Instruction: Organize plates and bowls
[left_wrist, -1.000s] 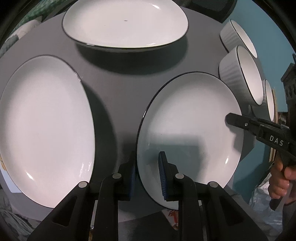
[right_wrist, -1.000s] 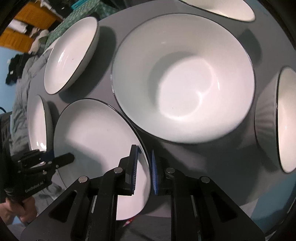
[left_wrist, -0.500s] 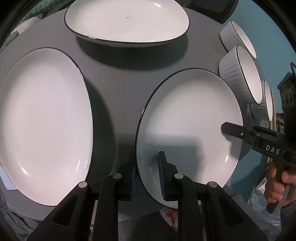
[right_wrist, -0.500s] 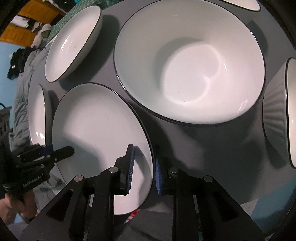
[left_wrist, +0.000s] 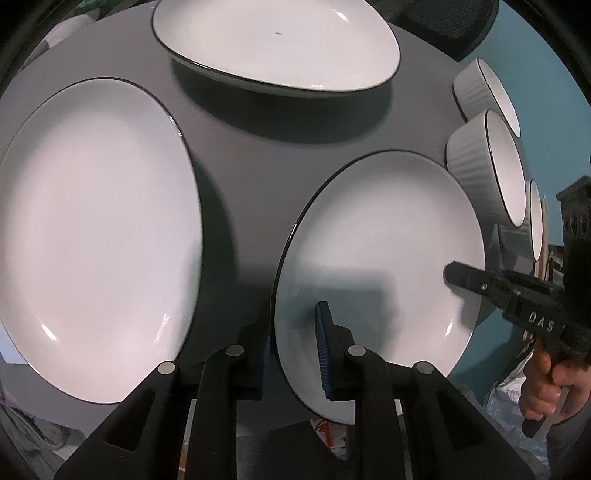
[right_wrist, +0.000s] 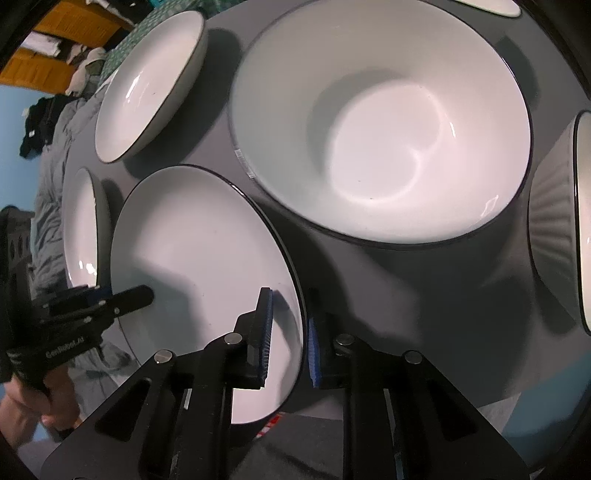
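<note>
Plate (left_wrist: 376, 236) with a thin black rim sits between both claws, one at each of its opposite edges, on the dark grey table (left_wrist: 236, 155).

Left gripper (left_wrist: 295, 354): jaws narrowly parted and straddling the plate's near-left rim. One blue pad (left_wrist: 325, 354) lies over the white inside face; the other finger is under or outside the rim, mostly hidden. The pads look closed on the rim, so this reads as a grip on the plate.

Right gripper (right_wrist: 288, 332): also straddling the rim, on the plate's opposite edge. Its left pad (right_wrist: 266, 328) is over the white face, its right pad outside the rim over the table. The jaws have just been easing in, with the rim between them. A sliver of gap shows by the outer pad (fisheye makes this hard to judge), yet the pair looks clamped on the rim.

Seen from the left claw, the right claw's black finger reaches onto the plate from the far right, with a hand (left_wrist: 546, 384) around its handle.

Around the left claw: a large plate (left_wrist: 92, 229) just to the left, apart from the held one; another plate (left_wrist: 273, 40) ahead across the table; ribbed bowls (left_wrist: 480, 166) ahead to the right.

Around the right claw: a deep bowl (right_wrist: 384, 122) directly ahead, close to the held plate's rim; a ribbed bowl (right_wrist: 554, 221) to the right.
</note>
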